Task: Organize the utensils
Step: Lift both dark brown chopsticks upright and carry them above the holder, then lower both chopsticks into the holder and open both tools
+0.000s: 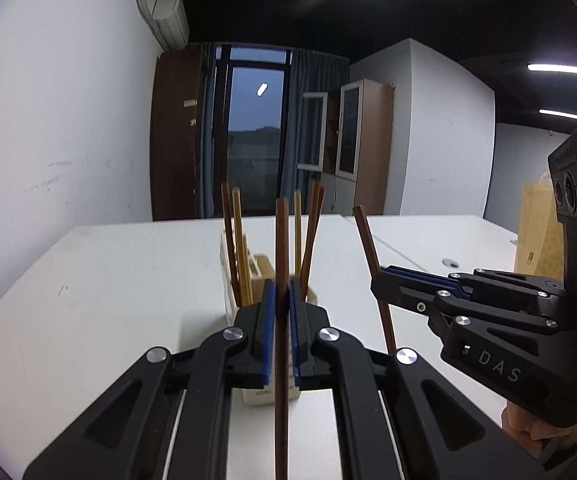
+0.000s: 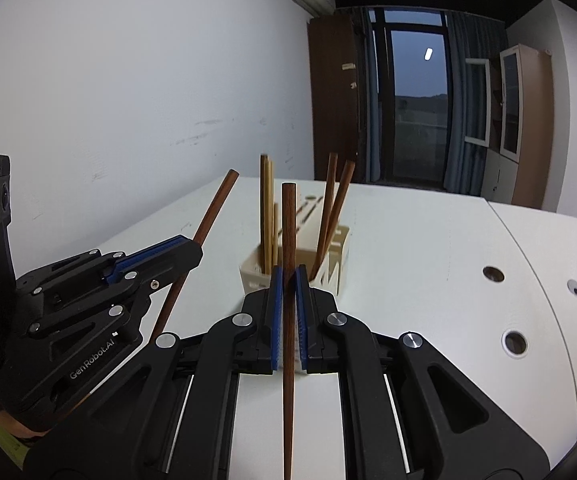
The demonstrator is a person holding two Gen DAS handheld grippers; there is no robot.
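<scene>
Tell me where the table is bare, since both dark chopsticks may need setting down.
Bare white table lies right of the cream slotted utensil holder, up to the round holes, and left toward the wall. The holder, full of chopsticks, is crowded.

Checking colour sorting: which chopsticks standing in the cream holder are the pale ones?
The light bamboo-coloured chopsticks in the cream plastic holder's left compartment; the right compartment's dark brown chopsticks lean.

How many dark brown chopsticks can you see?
5: one in the left hand-held gripper, one in the right hand-held gripper, three standing in the cream holder. More may be hidden.
</scene>
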